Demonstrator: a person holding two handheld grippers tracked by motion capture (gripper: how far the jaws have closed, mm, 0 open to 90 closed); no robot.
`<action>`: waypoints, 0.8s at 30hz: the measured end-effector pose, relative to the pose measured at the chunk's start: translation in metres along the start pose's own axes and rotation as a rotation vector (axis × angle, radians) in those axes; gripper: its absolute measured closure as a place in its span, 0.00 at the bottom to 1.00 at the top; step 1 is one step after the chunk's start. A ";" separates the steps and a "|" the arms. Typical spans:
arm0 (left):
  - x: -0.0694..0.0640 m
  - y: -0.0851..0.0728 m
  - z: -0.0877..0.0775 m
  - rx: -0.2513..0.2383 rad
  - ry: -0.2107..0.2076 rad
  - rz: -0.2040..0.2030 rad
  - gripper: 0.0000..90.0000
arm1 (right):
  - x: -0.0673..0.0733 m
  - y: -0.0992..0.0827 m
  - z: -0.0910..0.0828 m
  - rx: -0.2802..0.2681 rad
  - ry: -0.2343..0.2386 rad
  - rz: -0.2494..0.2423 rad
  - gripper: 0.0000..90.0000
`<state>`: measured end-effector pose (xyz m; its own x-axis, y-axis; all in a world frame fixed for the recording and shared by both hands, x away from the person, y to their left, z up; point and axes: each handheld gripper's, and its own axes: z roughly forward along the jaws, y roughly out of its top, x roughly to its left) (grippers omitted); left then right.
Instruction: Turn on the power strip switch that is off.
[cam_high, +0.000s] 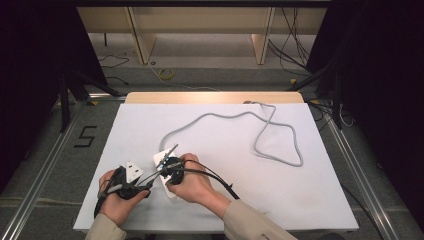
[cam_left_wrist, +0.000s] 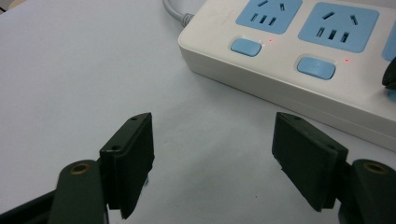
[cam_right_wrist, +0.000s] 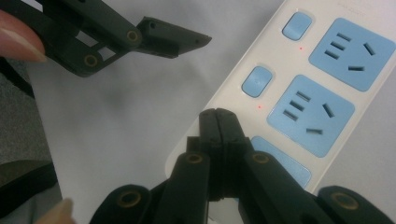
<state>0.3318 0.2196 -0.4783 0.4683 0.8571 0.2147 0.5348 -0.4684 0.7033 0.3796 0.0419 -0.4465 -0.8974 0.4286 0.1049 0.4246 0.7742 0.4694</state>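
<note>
Two glossy blue sockets (squarish), smooth white plastic power strip (cam_left_wrist: 299, 88), matte table (cam_left_wrist: 70, 70)

Tabletop (cam_high: 280, 190): we see it covered in white.
Power strip (cam_high: 161, 161): white, between our hands.
Cable (cam_high: 272, 135): grey, looping right and back.
Left gripper (cam_high: 146, 188): beside the strip.
Right gripper (cam_high: 162, 167): over the strip.

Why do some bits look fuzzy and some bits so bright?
In the high view, lamp glare washes the wooden table edge, and both sides sink into black. In the left gripper view, the near jaws blur while the power strip stays sharp. In the right gripper view, the shut right gripper looks soft, with tiny red lights glowing beside the switches.
</note>
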 end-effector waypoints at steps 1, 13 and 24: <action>0.000 0.000 0.000 0.001 0.000 0.001 0.33 | 0.000 0.000 0.000 0.000 -0.001 -0.001 1.00; 0.000 0.000 0.000 -0.002 0.000 -0.003 0.33 | 0.001 -0.001 -0.001 -0.001 -0.009 -0.003 1.00; 0.000 0.000 0.000 -0.003 0.000 -0.001 0.33 | -0.002 -0.002 -0.006 -0.027 -0.017 0.014 1.00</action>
<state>0.3316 0.2194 -0.4783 0.4681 0.8574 0.2138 0.5332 -0.4670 0.7054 0.3800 0.0367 -0.4427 -0.8894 0.4468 0.0970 0.4331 0.7553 0.4919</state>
